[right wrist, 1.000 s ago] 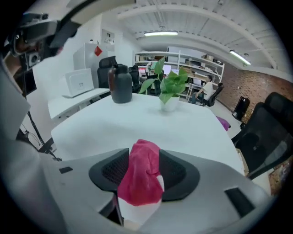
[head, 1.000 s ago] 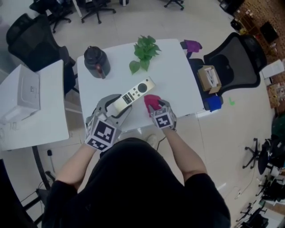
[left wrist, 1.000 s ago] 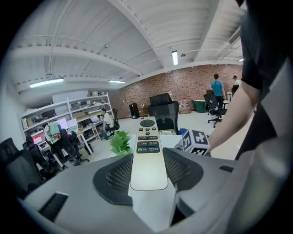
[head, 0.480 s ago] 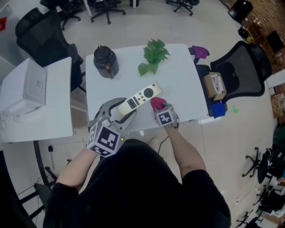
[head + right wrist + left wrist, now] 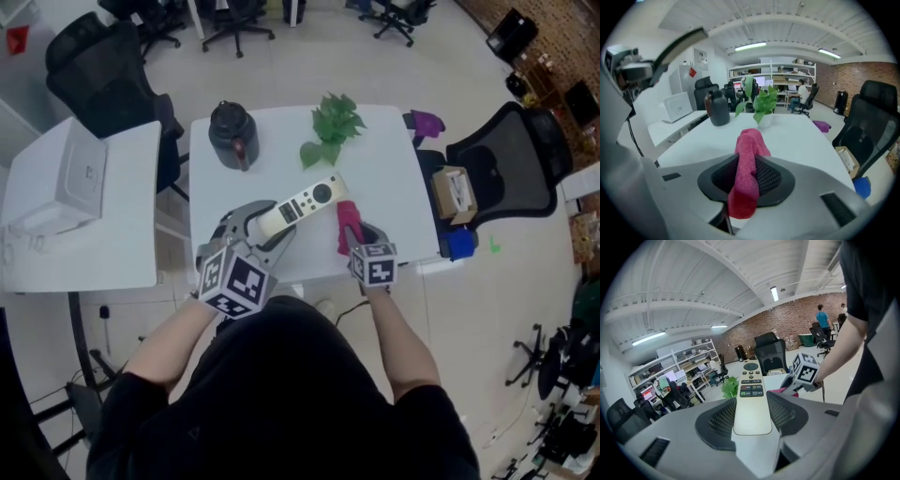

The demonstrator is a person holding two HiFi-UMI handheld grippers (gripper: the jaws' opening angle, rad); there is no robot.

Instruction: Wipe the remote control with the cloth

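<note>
A white table (image 5: 281, 169) fills the middle of the room, and everything else is easiest placed against it. To its left stands a second white desk (image 5: 103, 262) with a white box (image 5: 75, 178) on top. A black office chair (image 5: 511, 159) sits just off the table's right side, a cardboard box (image 5: 453, 192) on its seat. Another black chair (image 5: 103, 75) stands beyond the table's far left corner.

The person stands at the table's near edge with a tool in each hand. On the table's far left part is a dark jug (image 5: 232, 134). A small green plant (image 5: 333, 127) stands at the far edge, near the middle. A small purple thing (image 5: 427, 122) shows by the table's far right corner.

The left gripper (image 5: 265, 222) is over the near left part of the table, its jaws clamped on the near end of the remote (image 5: 302, 203), one pad on each long side. The remote points away towards the plant, buttons up. Whether its far end rests on the table I cannot tell.

The right gripper (image 5: 364, 239) is over the table's near edge, just right of the remote. Its jaws have just been closing, and they pinch the pink cloth (image 5: 347, 220) between the pads. The cloth sticks up out of the jaws and a fold hangs below them, apart from the remote.
</note>
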